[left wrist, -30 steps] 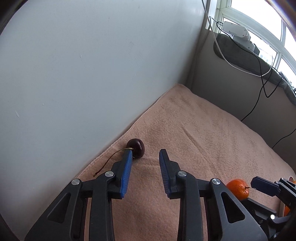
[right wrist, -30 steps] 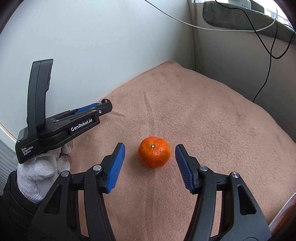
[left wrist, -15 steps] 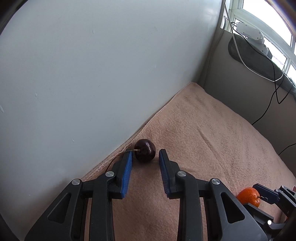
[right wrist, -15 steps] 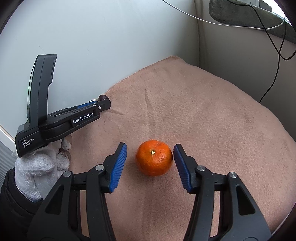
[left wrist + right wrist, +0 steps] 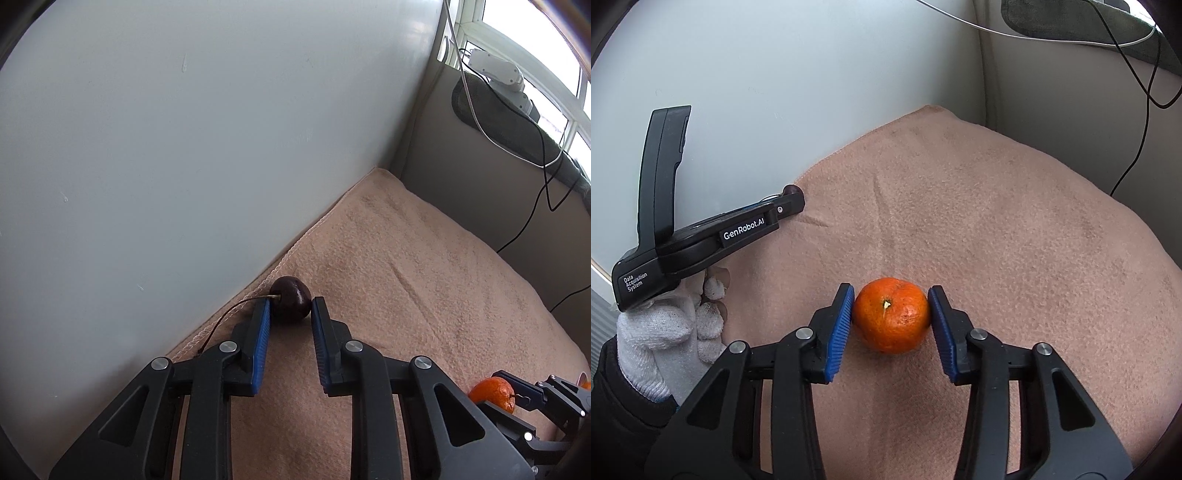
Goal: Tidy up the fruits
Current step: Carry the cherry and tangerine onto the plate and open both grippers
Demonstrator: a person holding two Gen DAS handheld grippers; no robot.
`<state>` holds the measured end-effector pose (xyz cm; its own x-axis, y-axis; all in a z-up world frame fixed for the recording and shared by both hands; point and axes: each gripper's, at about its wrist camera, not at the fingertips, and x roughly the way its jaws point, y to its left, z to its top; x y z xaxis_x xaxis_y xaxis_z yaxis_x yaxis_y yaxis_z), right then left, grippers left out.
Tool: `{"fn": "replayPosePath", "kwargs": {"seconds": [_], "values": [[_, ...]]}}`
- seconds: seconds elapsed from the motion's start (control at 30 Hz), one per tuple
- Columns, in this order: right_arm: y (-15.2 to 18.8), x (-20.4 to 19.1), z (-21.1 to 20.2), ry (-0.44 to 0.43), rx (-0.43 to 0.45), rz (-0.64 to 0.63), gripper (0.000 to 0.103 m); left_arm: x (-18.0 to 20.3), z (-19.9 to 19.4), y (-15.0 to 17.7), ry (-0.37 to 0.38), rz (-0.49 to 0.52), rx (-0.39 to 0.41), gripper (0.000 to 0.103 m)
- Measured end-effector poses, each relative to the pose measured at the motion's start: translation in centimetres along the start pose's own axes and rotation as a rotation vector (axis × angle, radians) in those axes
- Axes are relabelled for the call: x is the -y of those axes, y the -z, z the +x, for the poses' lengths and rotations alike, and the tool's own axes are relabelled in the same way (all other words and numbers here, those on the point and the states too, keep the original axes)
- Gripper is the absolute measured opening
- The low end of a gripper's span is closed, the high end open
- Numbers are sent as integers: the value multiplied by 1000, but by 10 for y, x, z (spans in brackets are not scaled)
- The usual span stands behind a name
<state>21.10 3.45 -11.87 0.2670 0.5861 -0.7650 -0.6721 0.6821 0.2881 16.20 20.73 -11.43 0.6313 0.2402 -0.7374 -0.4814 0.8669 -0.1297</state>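
A dark cherry (image 5: 291, 303) with a long stem lies on the peach towel (image 5: 424, 280) by the white wall. My left gripper (image 5: 290, 314) has its blue pads on both sides of the cherry, touching or nearly touching it. A mandarin (image 5: 892, 319) sits on the towel in the right wrist view. My right gripper (image 5: 891, 310) has closed around it, both pads against its sides. The mandarin also shows in the left wrist view (image 5: 493, 393). The left gripper also shows in the right wrist view (image 5: 786, 201), with the cherry (image 5: 793, 189) peeking at its tip.
A white wall (image 5: 184, 147) runs along the towel's left edge. A grey ledge (image 5: 517, 129) with black and white cables stands behind the towel. An orange-edged object (image 5: 584, 380) peeks in at the far right.
My left gripper moved forward and narrowed around the cherry. My right gripper moved forward and closed its pads onto the mandarin.
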Motion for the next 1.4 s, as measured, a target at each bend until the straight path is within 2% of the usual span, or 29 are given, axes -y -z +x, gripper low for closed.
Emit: {"fn": "replayPosePath", "kwargs": {"seconds": [0.43, 0.73, 0.97, 1.4], "values": [[9, 4, -39, 28, 56, 25, 43, 13, -39, 5, 51, 59, 58, 20], [22, 3, -76, 62, 108, 39, 43, 41, -73, 16, 143, 110, 69, 20], [38, 13, -112, 98, 152, 73, 43, 77, -89, 28, 222, 181, 61, 20], [88, 56, -178, 201, 205, 176, 43, 156, -117, 69, 401, 347, 14, 21]]}}
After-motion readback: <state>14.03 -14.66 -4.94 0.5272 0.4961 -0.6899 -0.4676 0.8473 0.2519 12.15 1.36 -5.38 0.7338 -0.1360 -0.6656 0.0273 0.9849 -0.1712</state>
